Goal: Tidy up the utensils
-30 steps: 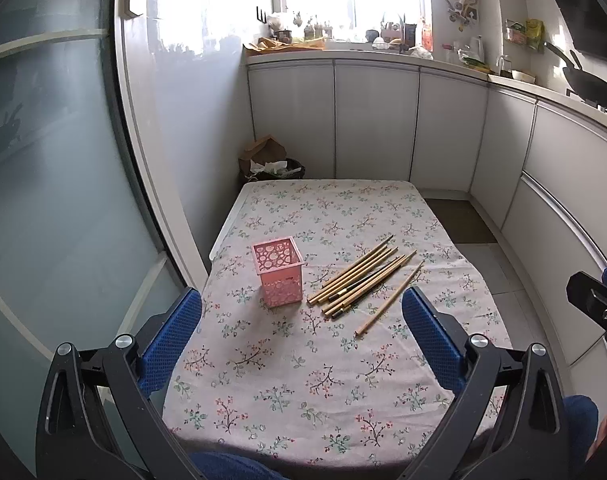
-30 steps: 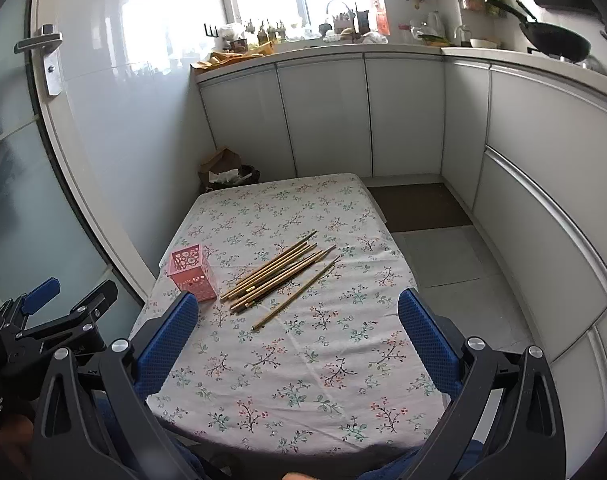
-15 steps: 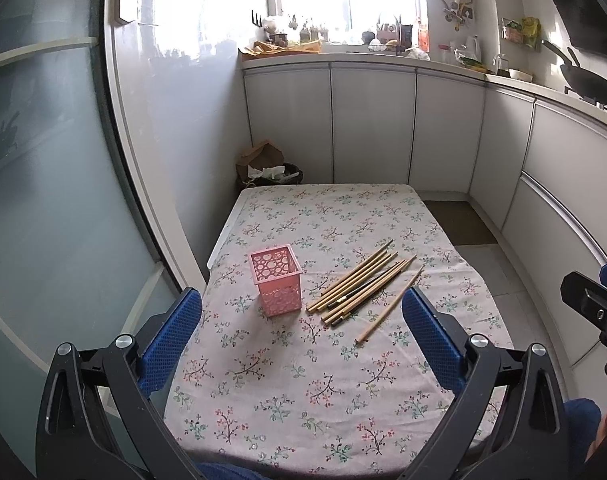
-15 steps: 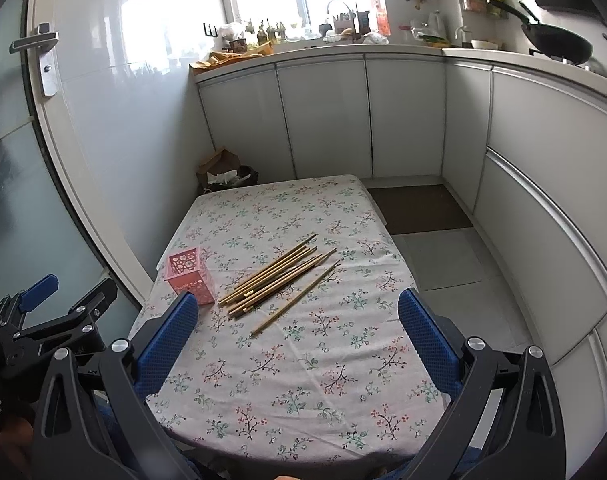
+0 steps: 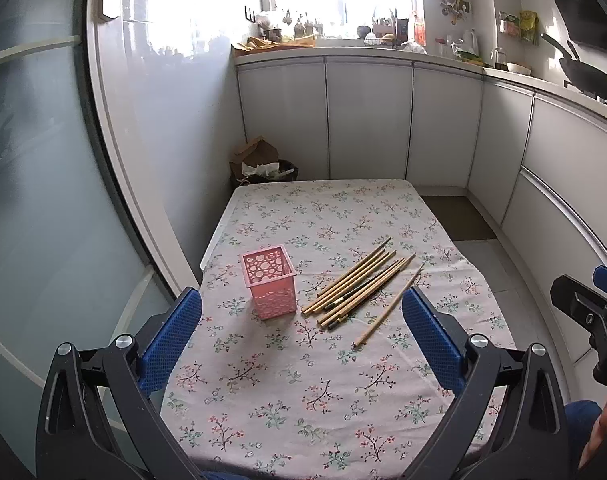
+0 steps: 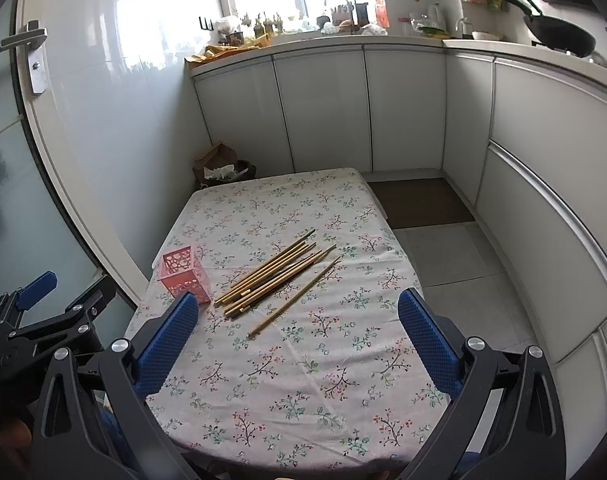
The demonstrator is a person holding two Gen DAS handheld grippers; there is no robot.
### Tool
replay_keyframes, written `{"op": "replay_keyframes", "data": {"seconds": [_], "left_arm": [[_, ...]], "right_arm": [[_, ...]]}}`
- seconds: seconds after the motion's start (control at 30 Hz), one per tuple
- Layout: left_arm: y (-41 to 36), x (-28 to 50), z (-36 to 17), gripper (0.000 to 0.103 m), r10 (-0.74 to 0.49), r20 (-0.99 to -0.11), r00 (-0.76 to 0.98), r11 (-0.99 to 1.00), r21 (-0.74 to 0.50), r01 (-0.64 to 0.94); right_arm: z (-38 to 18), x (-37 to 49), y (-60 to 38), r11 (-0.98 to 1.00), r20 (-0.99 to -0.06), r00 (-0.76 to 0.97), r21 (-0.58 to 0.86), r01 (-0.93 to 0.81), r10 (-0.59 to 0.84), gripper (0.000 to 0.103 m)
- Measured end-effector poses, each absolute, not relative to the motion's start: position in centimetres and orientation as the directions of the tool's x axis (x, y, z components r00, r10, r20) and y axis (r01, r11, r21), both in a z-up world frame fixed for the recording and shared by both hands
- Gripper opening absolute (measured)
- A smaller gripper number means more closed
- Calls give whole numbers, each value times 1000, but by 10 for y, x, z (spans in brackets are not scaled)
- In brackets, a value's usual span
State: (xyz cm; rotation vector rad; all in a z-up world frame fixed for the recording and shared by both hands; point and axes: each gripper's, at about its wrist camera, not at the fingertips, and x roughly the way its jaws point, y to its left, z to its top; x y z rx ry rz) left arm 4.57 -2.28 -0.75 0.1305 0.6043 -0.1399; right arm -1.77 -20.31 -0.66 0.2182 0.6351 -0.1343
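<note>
Nothing is picked up yet: the left gripper point(image 5: 302, 328) and right gripper point(image 6: 298, 326) hover with jaws wide and empty. The chopsticks point(image 5: 359, 286) lie loose on the table point(image 5: 287, 412), at three o'clock of the upright pink holder point(image 5: 269, 283). Next likely calls for pinching one stick, tipping it into the holder

- The near half of the desk point(image 5: 287, 396) is bare cloth, open to either gripper.
- The pink holder point(image 5: 269, 284) stands upright just left of the chopstick pile point(image 5: 355, 288); a narrow gap parts them.
- One loose chopstick point(image 5: 387, 309) lies right of the pile.

Floral tablecloth point(image 5: 323, 400) — wok point(image 5: 587, 76), cabinets point(image 5: 367, 120)
</note>
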Motion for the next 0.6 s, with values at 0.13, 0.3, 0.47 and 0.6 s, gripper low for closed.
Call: {"op": "replay_keyframes", "data": {"seconds": [0.13,0.3,0.47,0.6], "left_arm": [[-25,53,-12,96,-90,-582,808,982,83,170],[-26,63,-18,96,-94,-597,797,980,88,181],[-29,81,-21,96,-99,-612,785,975,97,199],[-36,112,-17,96,-150,-646,749,964,71,255]], "right_arm": [[-13,-12,-204,968,-612,789,161,190,-53,97],[-21,-1,-206,969,-629,776,159,188,-47,97],[-30,18,-213,968,-650,758,160,195,-45,97],[-44,60,-237,944,-704,708,270,193,57,97]]}}
